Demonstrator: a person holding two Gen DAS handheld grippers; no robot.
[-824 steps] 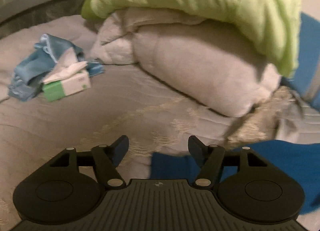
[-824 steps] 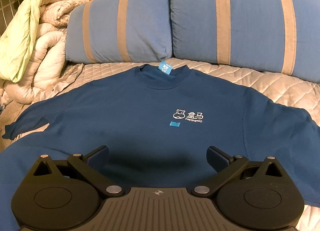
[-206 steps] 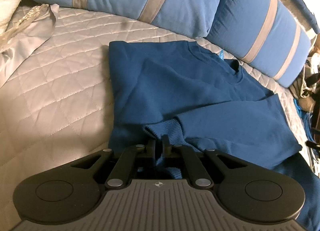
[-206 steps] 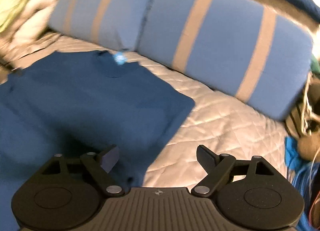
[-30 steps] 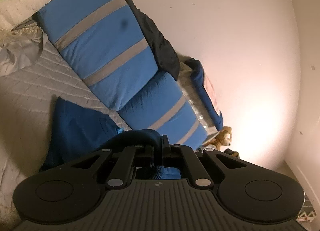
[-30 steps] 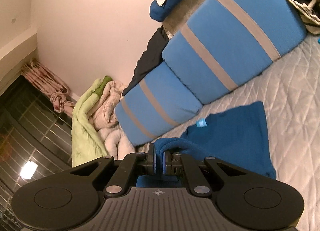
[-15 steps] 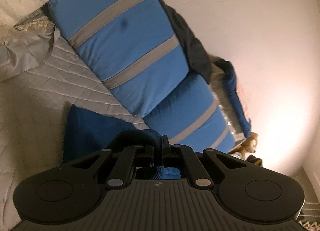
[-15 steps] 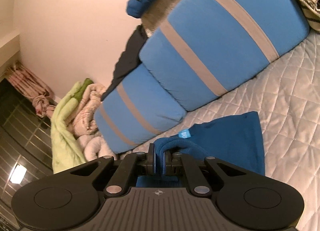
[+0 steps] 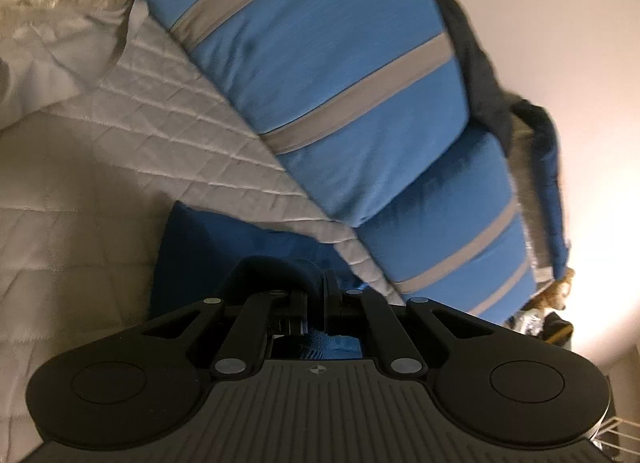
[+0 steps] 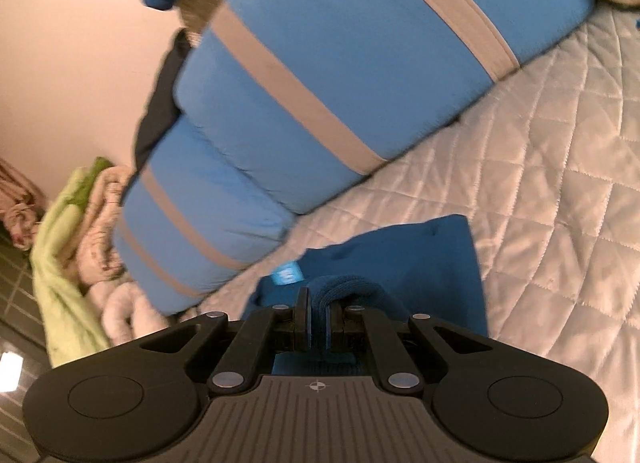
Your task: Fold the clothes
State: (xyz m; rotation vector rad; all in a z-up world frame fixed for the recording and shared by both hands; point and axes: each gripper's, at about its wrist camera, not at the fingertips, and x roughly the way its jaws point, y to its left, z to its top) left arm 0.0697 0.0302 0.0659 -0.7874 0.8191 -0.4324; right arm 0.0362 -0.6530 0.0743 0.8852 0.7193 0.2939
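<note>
The dark blue sweatshirt [image 9: 208, 247] lies partly folded on the quilted bed, its far part flat ahead of both grippers. My left gripper [image 9: 316, 295] is shut on a thick fold of the sweatshirt's cloth that bulges over its left finger. In the right wrist view the sweatshirt [image 10: 432, 259] shows its light blue neck label [image 10: 286, 274] near the pillows. My right gripper [image 10: 318, 311] is shut on a ribbed edge of the same sweatshirt, which rolls over its fingertips. Both views are tilted and a little blurred.
Two blue pillows with grey stripes [image 9: 332, 75] [image 10: 332, 75] lean against the wall behind the sweatshirt. The pale quilted bedspread [image 9: 80, 203] [image 10: 560, 191] stretches around it. A green and cream bundle of bedding [image 10: 68, 255] sits at the left. A dark garment [image 9: 480, 75] drapes over the pillows.
Both grippers, still shut on the sweatshirt, have dropped lower and moved toward the pillows, which now fill more of both views. The flat part of the sweatshirt looks closer.
</note>
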